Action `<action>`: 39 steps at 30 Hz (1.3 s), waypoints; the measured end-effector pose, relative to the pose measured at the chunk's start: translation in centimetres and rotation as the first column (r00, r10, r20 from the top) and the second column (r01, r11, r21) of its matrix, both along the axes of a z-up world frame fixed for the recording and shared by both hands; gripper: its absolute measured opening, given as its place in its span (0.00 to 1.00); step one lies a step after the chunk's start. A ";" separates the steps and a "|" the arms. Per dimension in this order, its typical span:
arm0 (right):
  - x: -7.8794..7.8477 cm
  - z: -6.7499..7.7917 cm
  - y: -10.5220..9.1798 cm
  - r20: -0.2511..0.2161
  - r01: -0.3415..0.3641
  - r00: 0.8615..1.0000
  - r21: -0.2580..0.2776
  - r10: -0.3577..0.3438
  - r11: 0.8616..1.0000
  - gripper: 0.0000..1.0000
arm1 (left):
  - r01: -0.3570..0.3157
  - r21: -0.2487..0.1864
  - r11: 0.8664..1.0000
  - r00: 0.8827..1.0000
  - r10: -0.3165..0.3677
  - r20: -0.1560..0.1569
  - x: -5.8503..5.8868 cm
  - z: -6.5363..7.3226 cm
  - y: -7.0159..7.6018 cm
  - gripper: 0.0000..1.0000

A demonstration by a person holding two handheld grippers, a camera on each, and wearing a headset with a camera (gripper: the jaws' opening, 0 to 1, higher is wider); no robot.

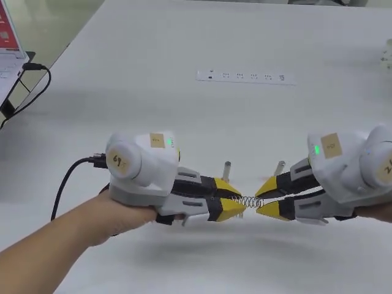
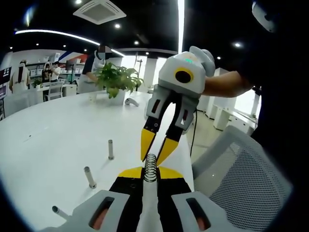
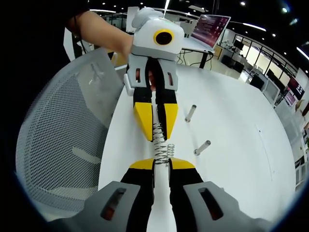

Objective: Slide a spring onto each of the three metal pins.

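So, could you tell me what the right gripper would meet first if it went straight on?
The spring: its free end sits between the right gripper's jaws. Just beyond, probably very close, the left gripper holds the other end.

My left gripper (image 1: 236,206) and right gripper (image 1: 263,201): white bodies, black jaws tipped yellow. Spring (image 1: 248,201) silvery; pins (image 1: 226,169) grey; table (image 1: 184,110) white.

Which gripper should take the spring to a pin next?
Left gripper, probably: its fingers are shut on the spring, with a pin just beyond. The right gripper has open fingers at the spring's free end.
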State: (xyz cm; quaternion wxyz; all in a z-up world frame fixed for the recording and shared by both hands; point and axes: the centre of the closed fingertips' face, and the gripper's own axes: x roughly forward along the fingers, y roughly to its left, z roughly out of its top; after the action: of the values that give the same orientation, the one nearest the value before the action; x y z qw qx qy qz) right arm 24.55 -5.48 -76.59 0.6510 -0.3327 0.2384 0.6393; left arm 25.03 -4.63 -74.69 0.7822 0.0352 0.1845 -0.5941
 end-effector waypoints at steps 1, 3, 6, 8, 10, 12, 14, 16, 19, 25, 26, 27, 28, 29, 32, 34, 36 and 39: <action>-0.1 0.0 0.0 0.000 -0.002 1.000 -0.001 0.002 1.000 0.08 | 0.006 0.000 1.000 1.000 -0.006 0.003 0.0 0.0 0.0 0.02; -0.1 -0.2 0.0 0.002 -0.004 1.000 -0.005 0.004 1.000 0.08 | 0.019 0.005 1.000 1.000 -0.019 0.010 -0.1 -0.2 -0.1 0.02; -0.1 -0.4 0.0 0.006 0.000 1.000 -0.005 0.000 1.000 0.08 | 0.028 0.011 1.000 0.999 -0.028 0.016 0.0 -0.4 0.0 0.02; -0.1 -0.4 0.1 0.007 0.003 1.000 -0.004 -0.003 1.000 0.08 | 0.028 0.011 1.000 0.999 -0.028 0.018 -0.1 -0.5 0.1 0.02; -0.2 -0.4 0.2 0.006 0.007 1.000 -0.002 -0.007 1.000 0.08 | 0.029 0.008 1.000 0.999 -0.029 0.019 -0.1 -0.6 0.2 0.02; -0.2 -0.4 0.3 0.003 0.008 1.000 -0.002 -0.008 1.000 0.08 | 0.031 0.005 0.999 0.999 -0.031 0.014 -0.2 -0.7 0.3 0.02; -0.2 -0.4 0.4 0.004 0.013 1.000 -0.001 -0.013 1.000 0.08 | 0.031 -0.003 1.000 0.999 -0.031 0.010 -0.1 -0.8 0.5 0.02; -0.2 -0.4 0.6 -0.002 0.022 1.000 -0.006 -0.022 1.000 0.08 | 0.032 -0.009 0.999 0.999 -0.032 0.002 -0.1 -0.9 0.6 0.02; -0.2 -0.4 0.9 -0.001 0.024 1.000 -0.018 -0.024 1.000 0.07 | 0.038 -0.018 0.999 0.999 -0.039 -0.015 0.0 -1.1 0.9 0.02; -0.2 -0.1 1.4 -0.010 0.033 0.999 -0.034 -0.034 0.999 0.07 | 0.049 -0.024 0.998 0.998 -0.050 -0.031 0.0 -1.1 1.4 0.02; -0.2 0.0 1.5 -0.010 0.033 0.999 -0.035 -0.033 0.999 0.07 | 0.052 -0.026 0.998 0.998 -0.052 -0.032 0.0 -1.1 1.5 0.02; -0.2 0.0 1.5 -0.010 0.030 0.999 -0.036 -0.031 0.999 0.07 | 0.054 -0.025 0.998 0.998 -0.055 -0.032 0.0 -1.1 1.6 0.02; -0.2 0.2 1.7 -0.007 0.026 1.000 -0.036 -0.027 0.999 0.07 | 0.055 -0.025 0.998 0.998 -0.056 -0.033 0.0 -1.1 1.7 0.02; -0.1 0.3 1.7 -0.006 0.026 1.000 -0.035 -0.026 0.999 0.07 | 0.056 -0.027 0.998 0.998 -0.057 -0.033 0.0 -1.1 1.8 0.02; 0.1 0.7 1.9 -0.005 0.027 1.000 -0.022 -0.027 0.999 0.07 | 0.056 -0.029 0.998 0.998 -0.057 -0.037 0.2 -1.1 1.9 0.02; 0.1 0.9 2.0 -0.010 0.029 1.000 -0.018 -0.029 0.999 0.07 | 0.061 -0.031 0.998 0.997 -0.062 -0.041 0.1 -1.1 2.0 0.02; 0.1 0.9 2.0 -0.012 0.028 1.000 -0.014 -0.028 1.000 0.07 | 0.066 -0.028 0.997 0.997 -0.067 -0.039 0.1 -1.1 1.9 0.02; 0.0 1.3 2.0 -0.022 0.032 0.999 0.003 -0.032 0.999 0.07 | 0.072 -0.026 0.997 0.997 -0.073 -0.040 0.0 -1.3 1.8 0.02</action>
State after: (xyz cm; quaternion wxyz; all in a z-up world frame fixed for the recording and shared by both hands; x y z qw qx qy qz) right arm 24.54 -3.49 -75.28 0.6591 -0.3205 0.2498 0.6327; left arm 25.04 -2.81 -75.95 0.7565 0.0203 0.1918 -0.6249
